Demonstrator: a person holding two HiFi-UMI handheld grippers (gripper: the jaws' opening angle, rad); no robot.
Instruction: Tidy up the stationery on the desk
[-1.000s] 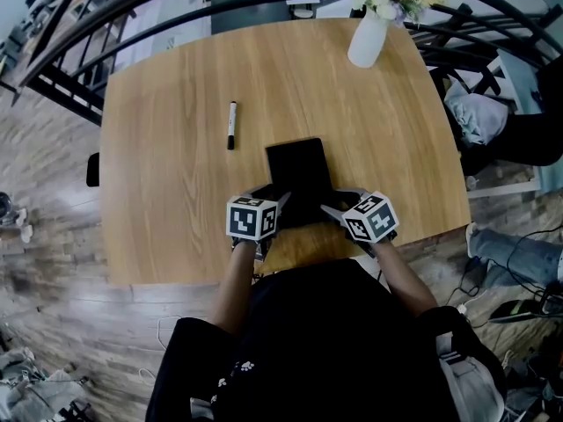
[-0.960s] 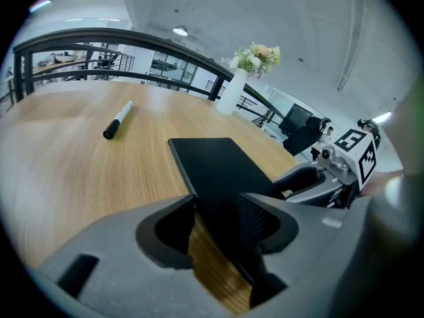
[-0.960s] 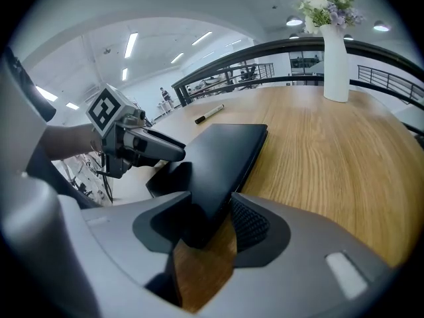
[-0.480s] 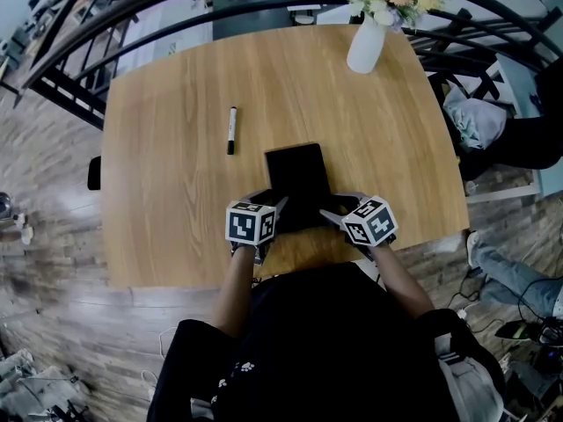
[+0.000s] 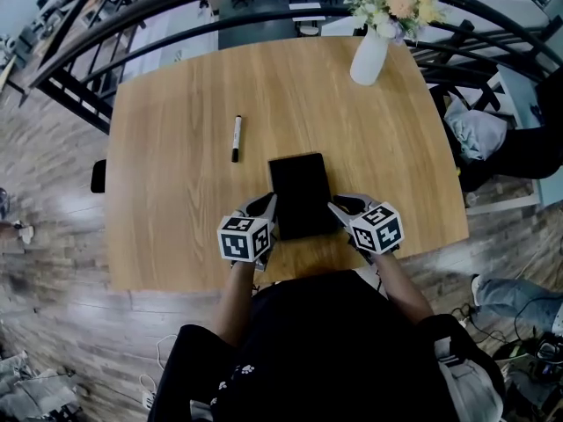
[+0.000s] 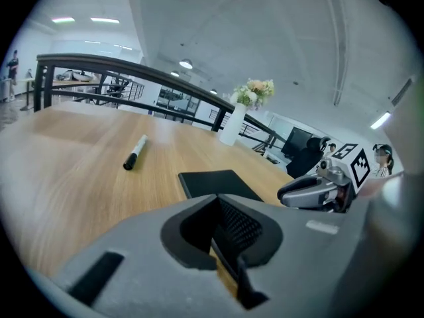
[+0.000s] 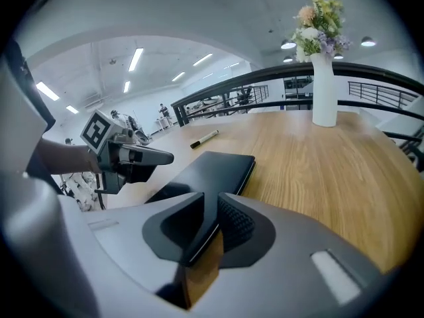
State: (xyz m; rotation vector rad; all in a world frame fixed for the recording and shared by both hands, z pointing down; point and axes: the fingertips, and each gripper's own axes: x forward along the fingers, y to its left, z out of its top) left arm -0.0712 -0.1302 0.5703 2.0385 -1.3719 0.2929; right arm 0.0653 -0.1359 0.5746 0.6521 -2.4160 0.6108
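Head view: the flat, matte black notebook (image 5: 302, 194) sits midway along the wood-grain bench's (image 5: 176, 174) near edge, with the left gripper (image 5: 264, 207) and right gripper (image 5: 340, 207) at its near corners. A slim marker (image 5: 236, 138) lies further left. Left gripper view: the fingers (image 6: 244, 225) have just closed almost together on a thin dark edge, possibly only the cover, which could flap open. Right gripper view: the ribbed fingers have just closed on the smooth, round-cornered rim, and so shallow a bite may slip.
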